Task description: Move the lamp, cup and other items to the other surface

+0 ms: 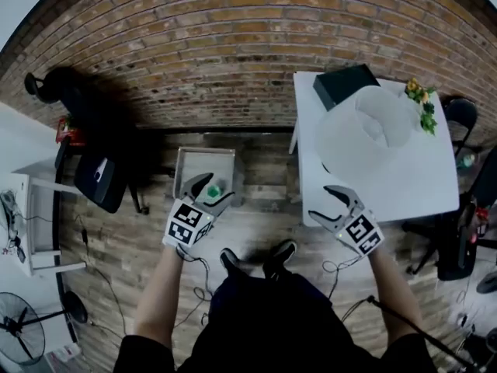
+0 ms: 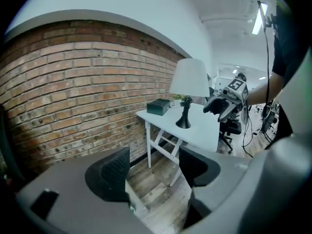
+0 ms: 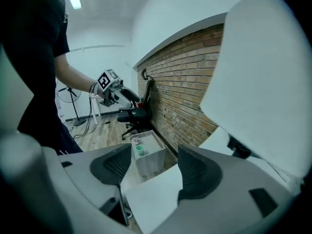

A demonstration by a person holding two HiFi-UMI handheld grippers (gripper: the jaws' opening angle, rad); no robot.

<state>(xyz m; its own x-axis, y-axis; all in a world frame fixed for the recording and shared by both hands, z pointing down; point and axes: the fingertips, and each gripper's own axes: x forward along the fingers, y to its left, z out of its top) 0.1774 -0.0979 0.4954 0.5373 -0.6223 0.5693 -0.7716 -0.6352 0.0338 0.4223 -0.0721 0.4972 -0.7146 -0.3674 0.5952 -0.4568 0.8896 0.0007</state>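
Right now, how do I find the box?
Look at the white table by the brick wall. The box sits at its wall-side corner, beside the lamp. It's dark and square-edged; the lamp's shade is white and round, the flowers yellow.

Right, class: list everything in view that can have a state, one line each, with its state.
lamp: upright on the white table, untouched
dark box: flat on that table, by the wall
green cup: upright on the low grey stand
left gripper: jaws open, empty
right gripper: jaws open, empty
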